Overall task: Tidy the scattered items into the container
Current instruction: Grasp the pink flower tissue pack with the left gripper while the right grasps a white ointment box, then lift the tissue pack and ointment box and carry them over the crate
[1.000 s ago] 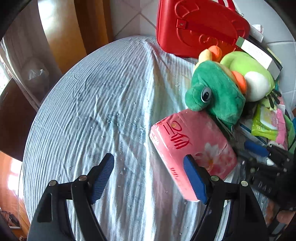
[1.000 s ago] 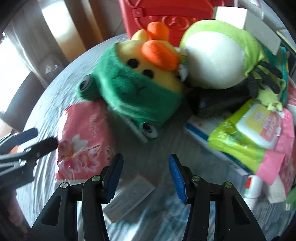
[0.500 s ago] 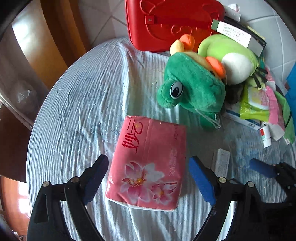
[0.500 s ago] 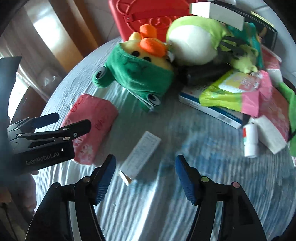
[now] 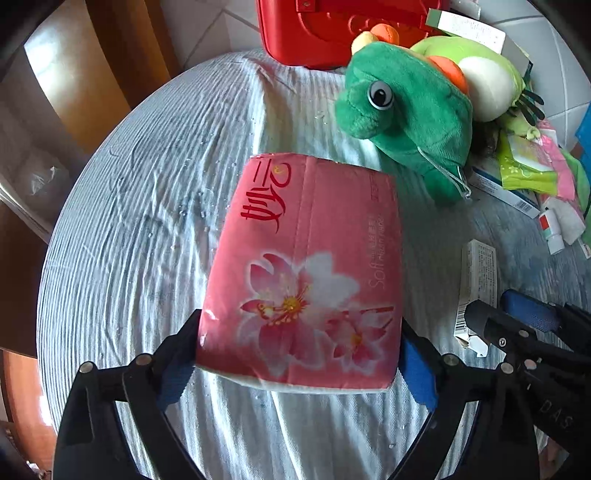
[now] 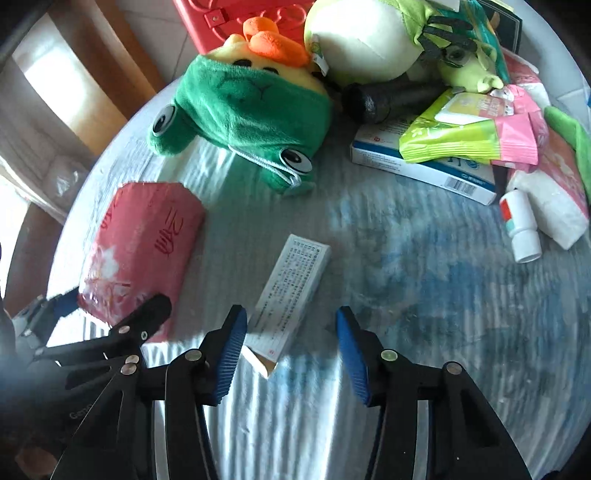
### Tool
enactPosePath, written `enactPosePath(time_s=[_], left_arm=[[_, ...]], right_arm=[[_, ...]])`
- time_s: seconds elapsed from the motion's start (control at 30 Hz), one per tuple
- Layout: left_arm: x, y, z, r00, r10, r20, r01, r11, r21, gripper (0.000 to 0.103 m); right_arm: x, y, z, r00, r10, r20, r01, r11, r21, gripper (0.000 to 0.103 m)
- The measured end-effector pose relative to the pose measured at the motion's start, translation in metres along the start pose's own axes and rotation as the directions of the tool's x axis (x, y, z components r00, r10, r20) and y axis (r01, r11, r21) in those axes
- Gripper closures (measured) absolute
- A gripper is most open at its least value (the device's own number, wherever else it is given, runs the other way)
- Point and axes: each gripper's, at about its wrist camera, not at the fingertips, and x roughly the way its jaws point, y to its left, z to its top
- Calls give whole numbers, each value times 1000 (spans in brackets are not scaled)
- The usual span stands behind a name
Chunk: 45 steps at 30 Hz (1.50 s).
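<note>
Bare cloth is lying open across the left of the counter (image 5: 122, 229) and right of the small white box (image 6: 291, 291) — while plush toys (image 6: 243, 107), packets (image 6: 465, 136) and the red case (image 5: 332, 29) are crowding the far edge.

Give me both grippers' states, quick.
Left gripper: jaws wide, just opening, straddling the pink tissue pack; grip unclear.
Right gripper: open, just closing, white box between the pads, not gripped.
</note>
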Motion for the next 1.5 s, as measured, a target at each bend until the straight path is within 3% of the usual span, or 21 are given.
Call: enactPosePath(time_s=[0.37, 0.43, 0.47, 0.6, 0.77, 0.87, 1.03, 1.23, 1.5], left_arm=[[-12, 26, -16, 999, 16, 50, -14, 999, -29, 10], [-13, 31, -19, 998, 26, 50, -25, 999, -24, 10], [-15, 31, -21, 998, 29, 51, -28, 999, -24, 11], [-27, 26, -33, 997, 7, 76, -4, 1000, -30, 12], [-49, 7, -45, 994, -23, 106, 23, 1000, -7, 12], [-73, -5, -50, 989, -43, 138, 44, 999, -4, 12], [-122, -35, -57, 974, -73, 216, 68, 997, 31, 12], [-198, -93, -80, 945, -103, 311, 87, 994, 63, 12], [-299, -200, -133, 892, -137, 431, 103, 990, 101, 12]], right_arm=[[-3, 19, -7, 1000, -31, 2, 31, 999, -35, 53], [-4, 31, -13, 997, -78, 12, 79, 994, -72, 62], [-6, 35, -15, 995, -96, 13, 97, 992, -82, 71], [-27, 27, -25, 995, -98, 29, 100, 993, -63, 74], [-78, 20, -36, 988, -99, 117, 108, 991, -81, 74], [-122, 6, -42, 975, -129, 179, 149, 983, -103, 74], [-154, 27, -55, 946, -166, 278, 202, 974, -106, 74], [-227, -16, -80, 905, -167, 392, 225, 968, -107, 74], [-355, -83, -153, 834, -127, 537, 239, 961, -142, 74]])
